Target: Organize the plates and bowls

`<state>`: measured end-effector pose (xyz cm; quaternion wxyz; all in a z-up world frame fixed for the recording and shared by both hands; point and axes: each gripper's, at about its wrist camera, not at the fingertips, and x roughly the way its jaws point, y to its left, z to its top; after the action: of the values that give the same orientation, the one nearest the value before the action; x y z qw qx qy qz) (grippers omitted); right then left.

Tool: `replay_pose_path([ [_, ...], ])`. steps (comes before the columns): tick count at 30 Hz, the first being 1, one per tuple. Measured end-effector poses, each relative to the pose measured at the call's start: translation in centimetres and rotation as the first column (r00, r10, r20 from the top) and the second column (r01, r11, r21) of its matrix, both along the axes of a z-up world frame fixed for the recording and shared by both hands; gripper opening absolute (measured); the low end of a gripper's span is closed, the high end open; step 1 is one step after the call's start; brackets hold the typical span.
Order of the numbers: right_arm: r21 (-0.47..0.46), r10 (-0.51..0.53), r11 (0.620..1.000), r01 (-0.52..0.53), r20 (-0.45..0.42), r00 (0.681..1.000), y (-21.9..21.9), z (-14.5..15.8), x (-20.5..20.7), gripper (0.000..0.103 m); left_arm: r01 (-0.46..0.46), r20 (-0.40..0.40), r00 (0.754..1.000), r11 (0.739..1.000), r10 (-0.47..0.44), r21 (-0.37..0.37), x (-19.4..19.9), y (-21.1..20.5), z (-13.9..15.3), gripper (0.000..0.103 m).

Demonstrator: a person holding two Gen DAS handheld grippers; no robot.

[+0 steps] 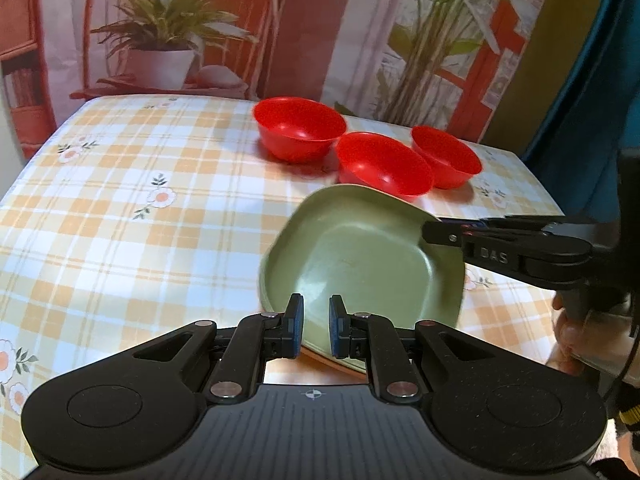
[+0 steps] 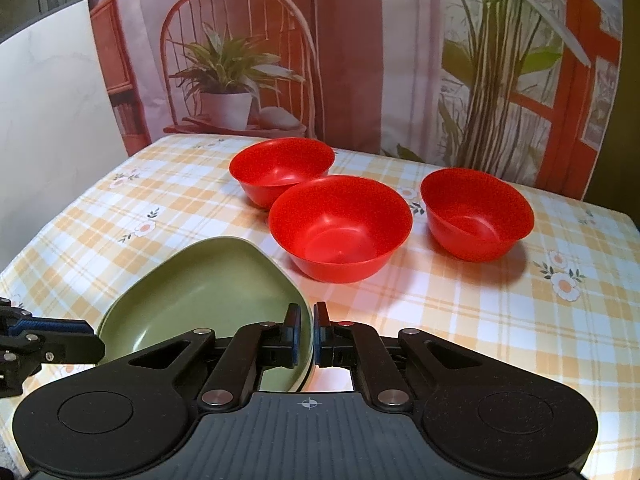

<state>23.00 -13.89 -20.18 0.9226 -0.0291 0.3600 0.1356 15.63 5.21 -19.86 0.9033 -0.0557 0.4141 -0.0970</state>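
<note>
A green squarish plate (image 1: 360, 252) is held tilted above the checked tablecloth; it also shows in the right wrist view (image 2: 208, 292). My right gripper (image 2: 307, 330) is shut on the plate's rim, and shows from the side in the left wrist view (image 1: 434, 232). My left gripper (image 1: 316, 322) sits at the plate's near rim, jaws close together, the rim between them; whether they pinch it is unclear. Three red bowls stand behind: left (image 2: 282, 170), middle (image 2: 340, 226), right (image 2: 476, 218).
The table (image 1: 120, 208) has a yellow-checked floral cloth. A printed backdrop with a chair and plants hangs behind the table (image 2: 240, 60). The table's far edge lies just behind the bowls. The person's right hand (image 1: 576, 332) is at the right.
</note>
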Motion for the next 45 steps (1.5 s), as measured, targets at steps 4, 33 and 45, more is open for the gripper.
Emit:
replay_pose_path([
  [4, -0.001, -0.001, 1.0, 0.001, 0.002, 1.0, 0.0, -0.2, 0.0, 0.006, -0.051, 0.011, 0.999, 0.999, 0.051, 0.007, 0.3, 0.9, 0.2, 0.014],
  [33, 0.087, -0.037, 0.995, 0.039, -0.019, 0.999, -1.4, -1.0, -1.1, 0.005, -0.133, -0.001, 0.991, 0.991, 0.133, 0.018, 1.6, 2.2, -0.6, 0.015],
  [45, 0.099, -0.051, 0.994, 0.05, 0.004, 0.999, -1.7, 0.1, -1.2, 0.013, -0.138, 0.032, 0.99, 0.989, 0.137, 0.044, 2.0, 2.1, 0.8, 0.02],
])
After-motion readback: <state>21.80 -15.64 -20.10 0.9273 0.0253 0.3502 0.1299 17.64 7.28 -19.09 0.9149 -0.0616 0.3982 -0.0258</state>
